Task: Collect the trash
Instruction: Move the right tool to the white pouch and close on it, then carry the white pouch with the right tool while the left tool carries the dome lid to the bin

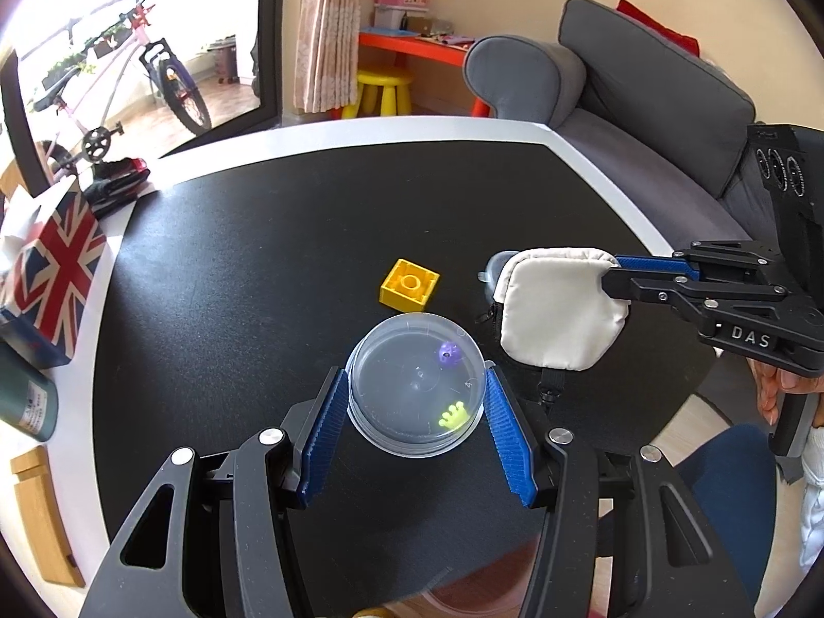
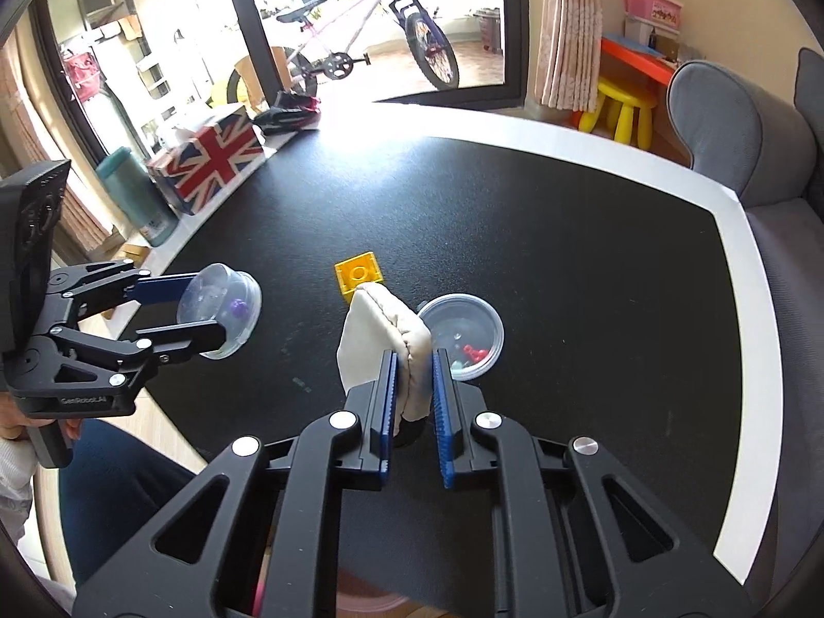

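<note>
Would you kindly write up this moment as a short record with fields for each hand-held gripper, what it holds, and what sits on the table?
left hand-held gripper: shut on clear round container, lifted off the table; small purple and yellow-green bits inside
right hand-held gripper: shut on white padded pouch, pinched at its near edge
table: black top with white border
on table: yellow toy brick; second clear container holding small red pieces
table's far edge: Union Jack box; green bottle

Bicycle [image 2: 360, 26], grey sofa [image 1: 644, 98], yellow stool [image 1: 383, 87]
</note>
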### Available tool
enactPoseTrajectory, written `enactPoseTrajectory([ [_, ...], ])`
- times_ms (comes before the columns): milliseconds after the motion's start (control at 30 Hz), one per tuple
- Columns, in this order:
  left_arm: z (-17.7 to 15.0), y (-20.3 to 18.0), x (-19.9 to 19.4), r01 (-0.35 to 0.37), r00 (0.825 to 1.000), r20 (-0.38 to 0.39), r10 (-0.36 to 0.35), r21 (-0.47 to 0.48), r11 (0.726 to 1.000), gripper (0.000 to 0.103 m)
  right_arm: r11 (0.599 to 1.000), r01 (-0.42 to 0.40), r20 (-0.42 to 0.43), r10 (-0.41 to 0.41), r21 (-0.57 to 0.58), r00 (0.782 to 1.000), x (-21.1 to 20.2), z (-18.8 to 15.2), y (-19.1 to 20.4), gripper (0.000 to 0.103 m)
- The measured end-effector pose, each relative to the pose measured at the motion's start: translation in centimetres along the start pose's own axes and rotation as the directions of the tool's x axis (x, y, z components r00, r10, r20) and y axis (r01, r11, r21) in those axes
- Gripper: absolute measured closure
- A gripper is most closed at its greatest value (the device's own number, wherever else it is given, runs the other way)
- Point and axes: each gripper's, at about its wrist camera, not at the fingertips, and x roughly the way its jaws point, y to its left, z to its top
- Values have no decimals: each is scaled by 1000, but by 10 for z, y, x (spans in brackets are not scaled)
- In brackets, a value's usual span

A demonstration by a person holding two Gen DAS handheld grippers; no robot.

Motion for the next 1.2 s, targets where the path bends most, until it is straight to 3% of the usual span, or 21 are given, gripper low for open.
enactPoseTrajectory([
  [367, -27, -30, -44, 16, 999, 41, -18, 33, 999, 50, 1000, 1, 52, 0, -30, 999, -67, -44, 21, 90],
  [567, -47, -47, -55, 26, 999, 34, -28, 53, 998, 50, 999, -4, 39, 5, -39, 999, -82, -75, 33, 90],
  [967, -99, -67, -54, 60, 998, -29, -58, 52, 997, 50, 999, -51, -50, 51, 6, 997, -72, -139, 45, 90],
  [1200, -112, -68, -51, 61, 997, -57, -58, 43, 997, 50, 996, -91, -94, 92, 15, 991, -57, -152, 49, 87],
])
